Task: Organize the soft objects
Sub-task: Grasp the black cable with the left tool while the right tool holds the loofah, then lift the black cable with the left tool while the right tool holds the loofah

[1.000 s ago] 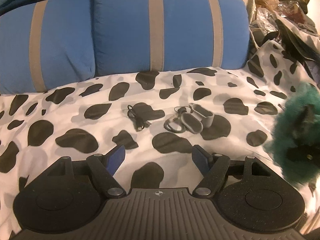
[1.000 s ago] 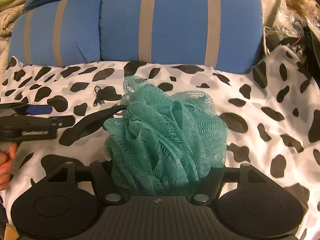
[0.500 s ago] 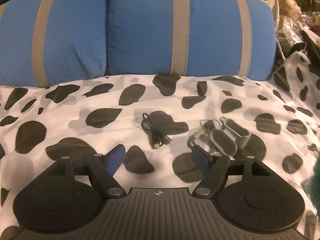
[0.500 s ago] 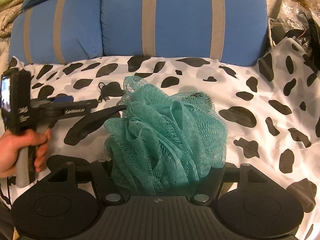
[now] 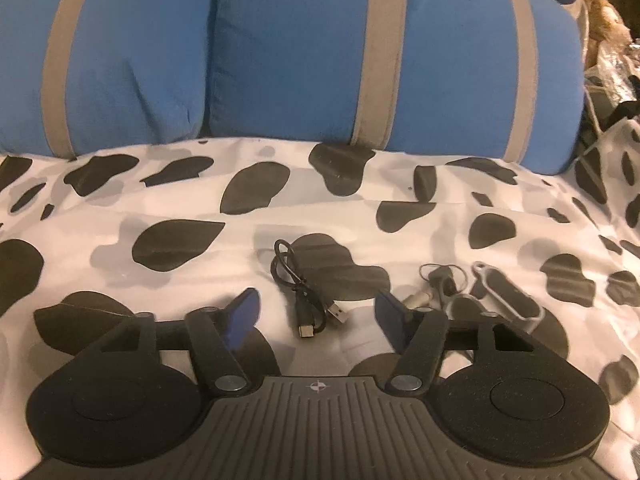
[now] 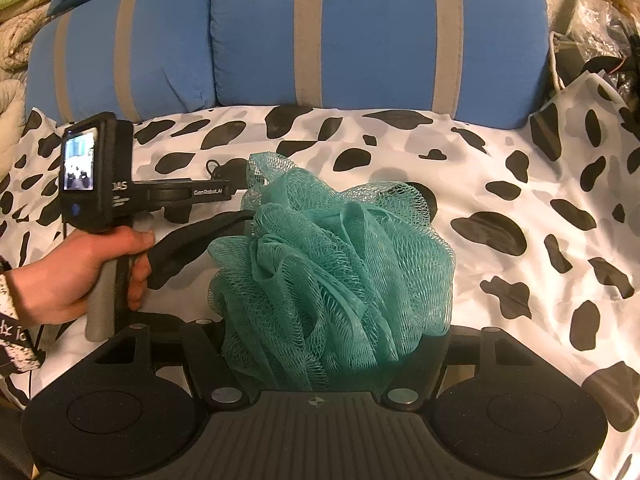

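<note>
My right gripper (image 6: pixel 320 344) is shut on a teal mesh bath sponge (image 6: pixel 340 264) and holds it above the cow-print bedspread (image 6: pixel 500 184). The sponge hides its fingertips. My left gripper (image 5: pixel 316 316) is open and empty, low over the bedspread (image 5: pixel 120 272). A coiled black USB cable (image 5: pixel 304 288) lies between and just ahead of its blue pads (image 5: pixel 244 312). The left gripper's body (image 6: pixel 132 196) and the hand holding it show at the left of the right wrist view.
Two blue pillows with grey stripes (image 5: pixel 280 52) stand along the back of the bed. A grey case with a carabiner and keys (image 5: pixel 496 292) lies to the right of the cable. Clutter and a plush toy (image 5: pixel 600 12) are at the far right.
My left gripper has moved forward and left toward the cable, so the sponge has left its view. My right gripper still holds the sponge and has shifted slightly.
</note>
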Demonstrator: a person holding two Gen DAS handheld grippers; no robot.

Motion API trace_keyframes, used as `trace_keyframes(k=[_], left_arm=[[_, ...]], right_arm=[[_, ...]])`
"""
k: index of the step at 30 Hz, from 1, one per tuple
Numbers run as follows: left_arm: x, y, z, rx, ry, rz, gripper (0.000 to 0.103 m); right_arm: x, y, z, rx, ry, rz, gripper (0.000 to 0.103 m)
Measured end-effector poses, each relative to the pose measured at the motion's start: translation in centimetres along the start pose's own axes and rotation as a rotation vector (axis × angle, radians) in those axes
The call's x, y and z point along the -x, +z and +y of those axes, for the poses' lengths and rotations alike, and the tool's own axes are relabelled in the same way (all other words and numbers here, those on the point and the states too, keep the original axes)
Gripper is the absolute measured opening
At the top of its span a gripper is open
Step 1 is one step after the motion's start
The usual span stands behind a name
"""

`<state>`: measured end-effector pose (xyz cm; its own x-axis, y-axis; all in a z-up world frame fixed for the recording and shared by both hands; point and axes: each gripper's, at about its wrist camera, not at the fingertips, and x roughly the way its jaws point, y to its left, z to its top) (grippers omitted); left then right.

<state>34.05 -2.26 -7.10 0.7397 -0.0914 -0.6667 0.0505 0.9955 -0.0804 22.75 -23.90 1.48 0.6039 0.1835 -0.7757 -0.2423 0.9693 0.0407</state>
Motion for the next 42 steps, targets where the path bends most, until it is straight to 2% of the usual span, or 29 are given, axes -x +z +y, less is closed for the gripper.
trace_keyframes(k=[5,8,10,17,25,30,42], left_arm=[[-1.1,0.1,0.5,0.019,0.009,0.018,0.051],[-1.2,0.3,0.6,0.016,-0.008,0.027,0.029],[-1.2,0.2,0.7,0.016,-0.018,0.035,0.024],[0.0,0.3,0.6,-0.020,-0.051,0.064,0.020],[2.4,-0.3,-0.5,-0.086,-0.089,0.060,0.020],[4.8,-0.4,-1.5,-0.131,-0.074,0.045,0.020],[10.8,-1.2,-1.4,-0.143,-0.080,0.030,0.020]], right_arm=[[0.0,0.1,-0.1,-0.007,0.006,0.004,0.070],[0.0,0.1,-0.1,-0.004,0.002,0.005,0.070],[0.1,0.1,-0.2,-0.006,0.005,0.003,0.070],[-0.2,0.1,0.0,-0.008,0.006,0.005,0.070],[-0.4,0.2,0.2,-0.006,0.013,0.000,0.070],[-0.9,0.2,0.1,-0.013,0.008,0.012,0.070],[-1.4,-0.1,0.5,-0.006,0.001,0.018,0.070]])
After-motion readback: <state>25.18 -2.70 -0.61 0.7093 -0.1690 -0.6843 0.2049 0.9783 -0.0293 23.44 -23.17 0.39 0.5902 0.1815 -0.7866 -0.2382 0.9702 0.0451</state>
